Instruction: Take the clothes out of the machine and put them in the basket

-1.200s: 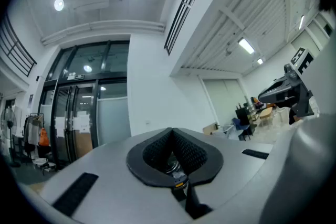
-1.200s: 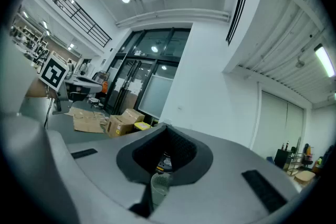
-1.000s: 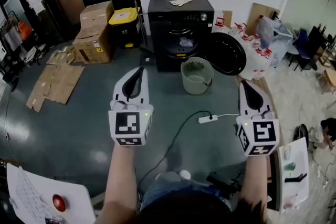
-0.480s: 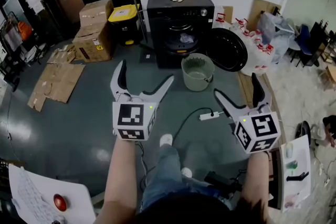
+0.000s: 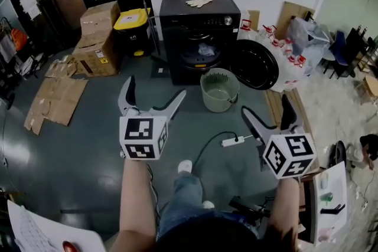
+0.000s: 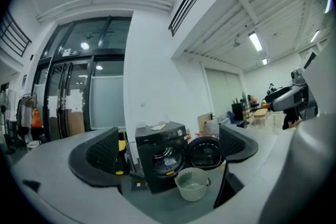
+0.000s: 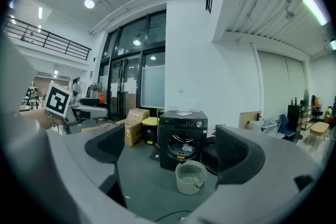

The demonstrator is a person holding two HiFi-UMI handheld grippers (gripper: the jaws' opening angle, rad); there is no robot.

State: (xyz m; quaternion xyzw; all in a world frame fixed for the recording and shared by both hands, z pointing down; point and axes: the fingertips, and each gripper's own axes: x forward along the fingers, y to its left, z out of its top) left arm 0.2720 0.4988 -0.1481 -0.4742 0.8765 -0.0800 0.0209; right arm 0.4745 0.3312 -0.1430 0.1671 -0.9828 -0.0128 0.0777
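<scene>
A black front-loading washing machine [image 5: 198, 38] stands against the white wall, its round door [image 5: 255, 64] swung open to the right. Pale clothes [image 5: 205, 50] lie inside the drum. A pale green basket [image 5: 220, 90] sits on the floor just in front of it. My left gripper [image 5: 155, 88] and right gripper [image 5: 266, 104] are held out well short of the machine. Their jaws are opening wide with nothing between them. In both gripper views the machine [image 6: 160, 152] [image 7: 182, 136] and the basket [image 6: 191, 185] [image 7: 190, 177] show far off between the pads.
Cardboard boxes [image 5: 97, 38] and a yellow-lidded bin [image 5: 133, 29] stand left of the machine. Flattened cardboard [image 5: 53, 97] lies on the floor at left. A white power strip [image 5: 231, 141] with its cable lies between me and the basket. A glove [image 5: 199, 2] rests on the machine. Bags and chairs [image 5: 307, 38] crowd the right.
Both grippers went from shut to wide open. The person has stepped forward, and the machine and basket now sit a little nearer.
</scene>
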